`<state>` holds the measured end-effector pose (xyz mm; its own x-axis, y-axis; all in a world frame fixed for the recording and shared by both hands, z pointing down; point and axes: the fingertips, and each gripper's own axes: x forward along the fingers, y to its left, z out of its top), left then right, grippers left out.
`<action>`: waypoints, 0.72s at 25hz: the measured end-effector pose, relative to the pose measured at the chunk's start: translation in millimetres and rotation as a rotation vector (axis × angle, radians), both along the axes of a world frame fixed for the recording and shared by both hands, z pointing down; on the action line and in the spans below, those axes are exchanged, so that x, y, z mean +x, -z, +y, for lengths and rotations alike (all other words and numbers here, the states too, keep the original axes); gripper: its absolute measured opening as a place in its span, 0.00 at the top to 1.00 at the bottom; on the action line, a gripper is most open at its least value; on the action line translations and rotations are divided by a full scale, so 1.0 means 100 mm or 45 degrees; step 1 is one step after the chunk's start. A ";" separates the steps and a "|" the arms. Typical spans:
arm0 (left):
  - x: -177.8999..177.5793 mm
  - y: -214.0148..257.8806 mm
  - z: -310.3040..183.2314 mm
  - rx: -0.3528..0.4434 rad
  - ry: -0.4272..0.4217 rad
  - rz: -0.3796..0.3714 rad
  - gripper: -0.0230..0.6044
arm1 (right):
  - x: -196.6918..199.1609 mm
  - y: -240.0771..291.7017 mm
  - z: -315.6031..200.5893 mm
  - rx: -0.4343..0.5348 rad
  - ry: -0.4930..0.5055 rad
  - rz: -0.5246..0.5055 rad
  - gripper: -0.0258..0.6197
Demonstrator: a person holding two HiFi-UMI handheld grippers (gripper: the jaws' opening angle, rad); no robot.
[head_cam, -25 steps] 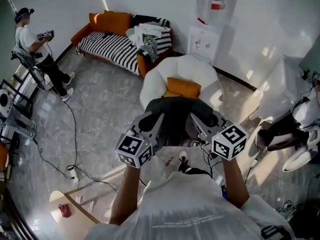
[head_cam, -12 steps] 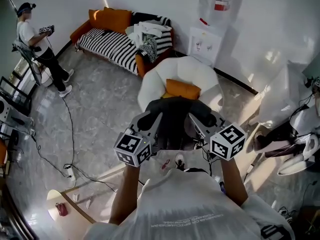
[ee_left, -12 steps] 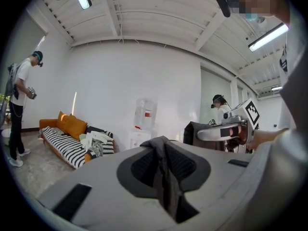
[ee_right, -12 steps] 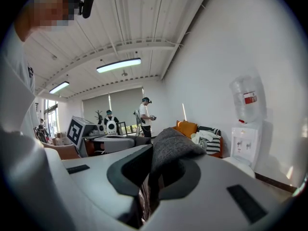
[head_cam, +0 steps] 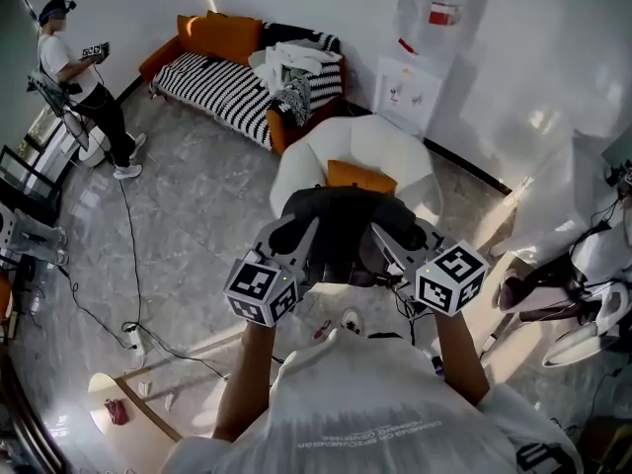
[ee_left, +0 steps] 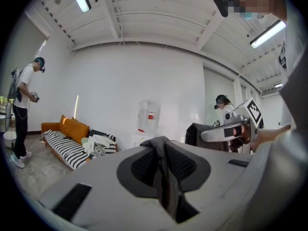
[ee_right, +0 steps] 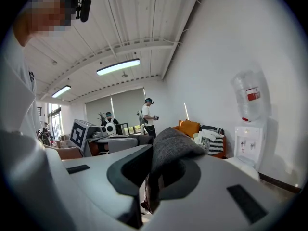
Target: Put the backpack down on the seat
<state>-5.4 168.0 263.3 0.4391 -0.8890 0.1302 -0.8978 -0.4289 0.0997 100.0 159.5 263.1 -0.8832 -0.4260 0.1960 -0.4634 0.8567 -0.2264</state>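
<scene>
The dark grey fabric backpack (head_cam: 341, 233) hangs in the air between the two claws, slung from a bunch of its upper cloth at each side. The left claw (head_cam: 296, 245) is closed down narrow, its pads pinching an upright ridge of the grey fabric. The right claw (head_cam: 393, 243) is clamped just as tightly on a thicker fold of the same bag. Just beyond and below both claws stands the white rounded armchair (head_cam: 395, 146), with a flat orange cushion (head_cam: 360, 176) lying on its seat. From the head view the backpack's far edge overlaps the cushion, though I cannot tell whether it touches. The step in hand looks like the carry, with the bag nearly over the seat. The next move calls for easing both claws forward and down together until the cushion takes the weight, and only then letting the jaws part. Lowering unevenly could tip the bag off the front edge.
</scene>
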 end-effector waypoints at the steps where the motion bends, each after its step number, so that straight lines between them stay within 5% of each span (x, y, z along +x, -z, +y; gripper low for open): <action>1: 0.00 0.00 -0.03 -0.001 0.004 0.001 0.86 | 0.00 0.00 -0.03 0.001 0.006 0.003 0.91; 18: 0.01 -0.23 -0.39 -0.075 0.069 0.004 0.86 | -0.01 -0.16 -0.47 -0.108 0.089 -0.056 0.91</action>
<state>-4.2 128.8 285.9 0.3914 -0.9022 0.1815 -0.9191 -0.3733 0.1265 99.5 112.7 279.3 -0.9187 -0.3467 0.1894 -0.3915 0.8633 -0.3185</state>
